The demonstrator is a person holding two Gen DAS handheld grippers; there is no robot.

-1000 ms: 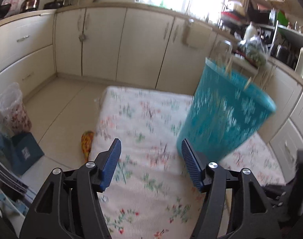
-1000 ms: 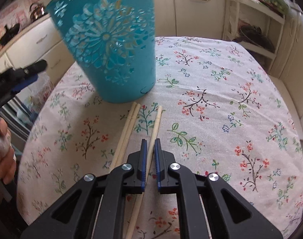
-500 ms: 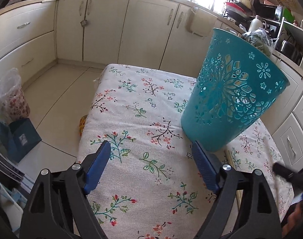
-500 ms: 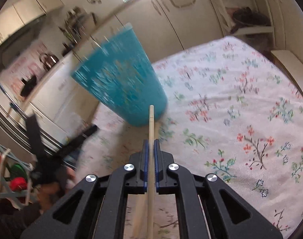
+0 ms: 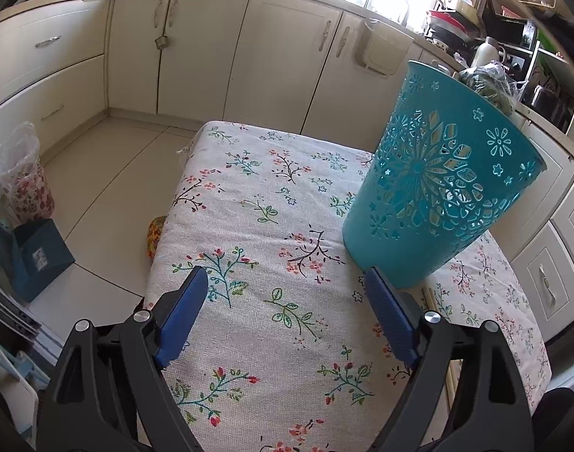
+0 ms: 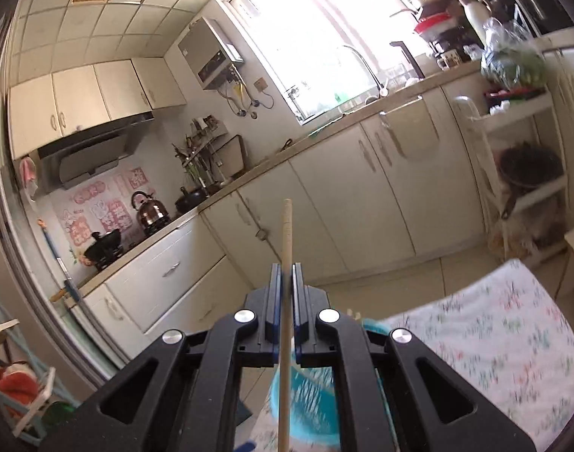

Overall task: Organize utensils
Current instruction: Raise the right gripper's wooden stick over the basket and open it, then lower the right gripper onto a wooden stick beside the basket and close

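With the right gripper [image 6: 285, 275] fingers clamped on one chopstick [image 6: 286, 256] above the teal basket [image 5: 433, 196] on the tabletop [image 5: 249, 226], tip it vertical before lowering it in. Left gripper [image 5: 283, 293] fingers apart, empty, beside the basket.

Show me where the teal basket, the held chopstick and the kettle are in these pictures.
teal basket [image 5: 433, 192]: left wrist view, on its patterned side wall.
chopstick [image 6: 287, 233]: right wrist view, on the shaft above the closed jaws.
kettle [image 6: 148, 213]: right wrist view, on its metal body.
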